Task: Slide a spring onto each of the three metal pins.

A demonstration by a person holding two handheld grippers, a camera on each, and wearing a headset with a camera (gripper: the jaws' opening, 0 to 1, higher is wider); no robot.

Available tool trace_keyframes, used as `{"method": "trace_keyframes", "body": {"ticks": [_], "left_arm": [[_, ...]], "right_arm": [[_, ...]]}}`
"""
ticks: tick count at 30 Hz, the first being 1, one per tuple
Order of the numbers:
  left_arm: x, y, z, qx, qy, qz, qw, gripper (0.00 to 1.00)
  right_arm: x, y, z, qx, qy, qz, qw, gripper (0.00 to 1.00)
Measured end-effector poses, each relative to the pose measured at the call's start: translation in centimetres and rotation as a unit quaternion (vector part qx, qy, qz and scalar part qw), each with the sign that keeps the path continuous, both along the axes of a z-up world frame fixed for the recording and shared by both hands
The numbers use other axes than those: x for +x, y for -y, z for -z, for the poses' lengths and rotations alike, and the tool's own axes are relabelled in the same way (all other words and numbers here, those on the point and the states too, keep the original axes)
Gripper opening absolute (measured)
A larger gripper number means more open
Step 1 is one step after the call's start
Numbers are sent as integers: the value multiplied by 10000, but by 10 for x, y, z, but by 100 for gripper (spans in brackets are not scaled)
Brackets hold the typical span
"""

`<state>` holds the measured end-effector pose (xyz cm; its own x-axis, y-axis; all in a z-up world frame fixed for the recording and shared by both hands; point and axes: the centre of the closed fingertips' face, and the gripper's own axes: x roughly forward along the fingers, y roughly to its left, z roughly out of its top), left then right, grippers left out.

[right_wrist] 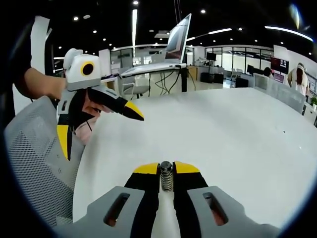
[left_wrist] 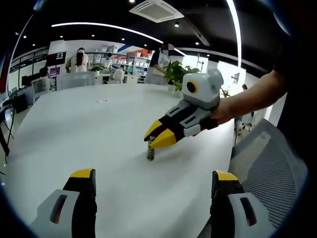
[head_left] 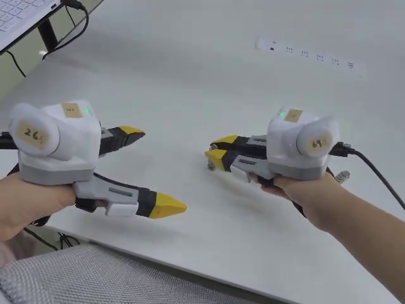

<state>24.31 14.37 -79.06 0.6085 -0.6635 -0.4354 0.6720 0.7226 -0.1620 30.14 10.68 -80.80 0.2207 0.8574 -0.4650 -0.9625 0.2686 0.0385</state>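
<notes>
My right gripper [head_left: 214, 157] points left over the white table [head_left: 190, 76], shut on a small coiled metal spring [head_left: 211, 166]. The right gripper view has the spring [right_wrist: 166, 176] upright between the yellow fingertips [right_wrist: 146, 169] of the right gripper [right_wrist: 166, 169]. From the left gripper view, the spring [left_wrist: 150, 151] hangs from the right gripper [left_wrist: 159, 138], its lower end at the tabletop. My left gripper [head_left: 152, 170] stands wide open at the left, holding nothing; its jaws frame the spring in the left gripper [left_wrist: 154, 174] view. Another small coiled piece [head_left: 342, 177] lies behind the right hand.
A white power strip [head_left: 310, 54] lies at the far right of the table. A laptop [head_left: 19, 14] on a stand with a black cable [head_left: 74, 31] sits at the far left corner. A grey mesh chair [head_left: 95, 278] is at the near table edge.
</notes>
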Motion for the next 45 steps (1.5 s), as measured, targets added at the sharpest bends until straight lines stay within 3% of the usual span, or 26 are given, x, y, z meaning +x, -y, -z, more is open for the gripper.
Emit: {"method": "trace_keyframes", "body": {"ticks": [10, 15, 32, 35, 45], "left_arm": [[1, 2, -1, -25, 5, 10, 10000, 94], [2, 3, -2, -17, 16, 27, 10000, 93], [-2, -2, -1, 10, 13, -11, 10000, 93], [-2, -2, -1, -5, 19, -24, 10000, 94], [1, 0, -3, -6, 36, -20, 10000, 94]], "right_arm": [[2, 4, 0, 5, 4, 23, 10000, 7], [0, 4, 1, -45, -168, 49, 9998, 8], [-2, 1, 0, -88, -229, 35, 9997, 15], [-4, -1, -2, 3, -343, 40, 9994, 16], [3, 3, -6, 32, -233, 131, 9996, 22]]}}
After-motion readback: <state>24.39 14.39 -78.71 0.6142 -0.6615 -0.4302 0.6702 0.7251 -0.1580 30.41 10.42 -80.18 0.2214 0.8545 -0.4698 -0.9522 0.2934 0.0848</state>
